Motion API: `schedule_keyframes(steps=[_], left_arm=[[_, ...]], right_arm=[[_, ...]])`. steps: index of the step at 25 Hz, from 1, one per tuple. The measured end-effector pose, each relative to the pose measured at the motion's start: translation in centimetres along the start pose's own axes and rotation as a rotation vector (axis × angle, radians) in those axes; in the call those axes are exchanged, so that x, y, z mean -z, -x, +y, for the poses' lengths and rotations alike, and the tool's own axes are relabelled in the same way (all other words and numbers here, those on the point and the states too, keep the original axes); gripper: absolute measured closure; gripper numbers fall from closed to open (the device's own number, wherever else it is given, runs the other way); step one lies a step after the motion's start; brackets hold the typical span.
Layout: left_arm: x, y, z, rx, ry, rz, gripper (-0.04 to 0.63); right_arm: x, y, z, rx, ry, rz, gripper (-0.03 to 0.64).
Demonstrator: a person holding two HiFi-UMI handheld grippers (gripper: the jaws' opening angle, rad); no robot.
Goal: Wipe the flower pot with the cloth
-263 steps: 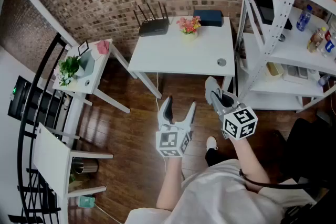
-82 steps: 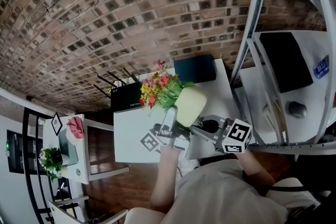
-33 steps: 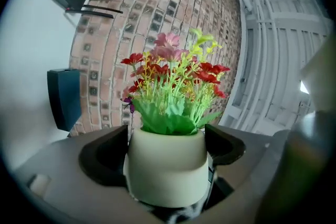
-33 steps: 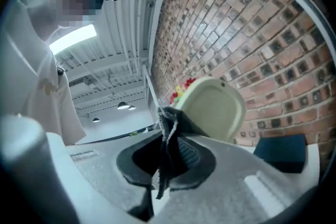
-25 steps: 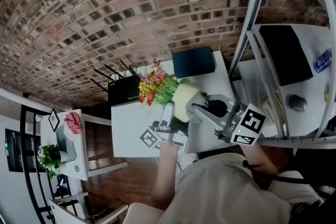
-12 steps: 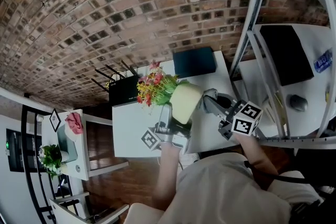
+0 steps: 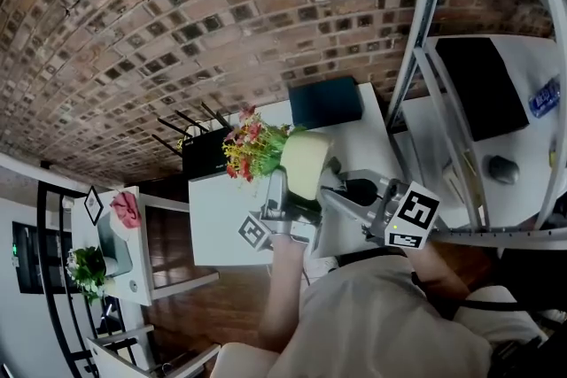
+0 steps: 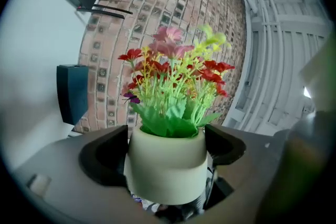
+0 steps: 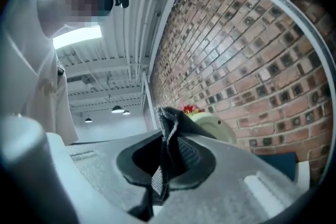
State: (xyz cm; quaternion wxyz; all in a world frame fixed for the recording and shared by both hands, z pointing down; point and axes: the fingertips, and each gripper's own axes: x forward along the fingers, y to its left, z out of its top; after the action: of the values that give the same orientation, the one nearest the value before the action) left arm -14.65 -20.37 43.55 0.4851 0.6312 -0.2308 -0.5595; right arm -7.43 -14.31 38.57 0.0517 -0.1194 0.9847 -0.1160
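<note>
A cream flower pot (image 7: 304,162) with red, pink and yellow flowers (image 7: 251,144) hangs tilted above the white table (image 7: 220,226). My left gripper (image 7: 285,190) is shut on it. In the left gripper view the pot (image 8: 167,165) fills the gap between both dark pads (image 8: 105,157), and the flowers (image 8: 173,81) rise above it. My right gripper (image 7: 341,188) is shut on a dark grey cloth (image 7: 358,188) just right of the pot's base. The right gripper view shows the cloth (image 9: 165,157) pinched between the jaws, with the pot's underside (image 9: 216,127) right behind it; I cannot tell whether they touch.
A black router (image 7: 205,157) and a dark blue box (image 7: 326,102) sit on the table by the brick wall. A white metal shelf rack (image 7: 425,40) stands close on the right. A small side table (image 7: 124,230) with a plant (image 7: 86,266) is far left.
The right gripper with the cloth drew back from the pot, then came in again lower by its base. The pot has rolled slightly in the left gripper, flowers swinging left.
</note>
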Motion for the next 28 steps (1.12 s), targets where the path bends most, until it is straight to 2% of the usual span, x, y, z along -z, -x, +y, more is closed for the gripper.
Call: schedule_keyframes(steps=[2,5,8,11,14,18,20,28], left_arm=[[0.5,0.0,0.0,0.007,0.017,0.009,0.112],[1.3,0.2,0.0,0.014,0.050,0.010,0.112],[1.7,0.2,-0.3,0.037,0.104,-0.024,0.112],[1.4,0.0,-0.3,0.034,0.098,-0.030,0.112],[0.8,0.1,0.2,-0.004,0.037,-0.008,0.112],[-0.1,0.9,1.7,-0.089,-0.103,0.041,0.112],[-0.5,1.5,2.6,-0.137,-0.164,0.061,0.114],[-2.6,4.6,7.2,-0.314,-0.405,0.156,0.115]], right_arm=[[-2.2,0.6,-1.0,0.028,0.008,-0.072,0.615],[-3.5,1.4,-4.3,0.143,0.025,-0.137,0.615],[-1.3,2.0,-7.3,0.235,-0.030,-0.102,0.615],[2.0,2.1,-7.1,0.209,-0.096,-0.028,0.615],[4.4,1.4,-4.0,0.102,-0.105,0.040,0.615],[6.0,0.7,-0.7,-0.013,-0.112,0.067,0.615],[6.5,1.0,-1.0,-0.003,-0.138,0.073,0.615],[7.9,3.7,-4.2,0.139,-0.226,0.098,0.615]])
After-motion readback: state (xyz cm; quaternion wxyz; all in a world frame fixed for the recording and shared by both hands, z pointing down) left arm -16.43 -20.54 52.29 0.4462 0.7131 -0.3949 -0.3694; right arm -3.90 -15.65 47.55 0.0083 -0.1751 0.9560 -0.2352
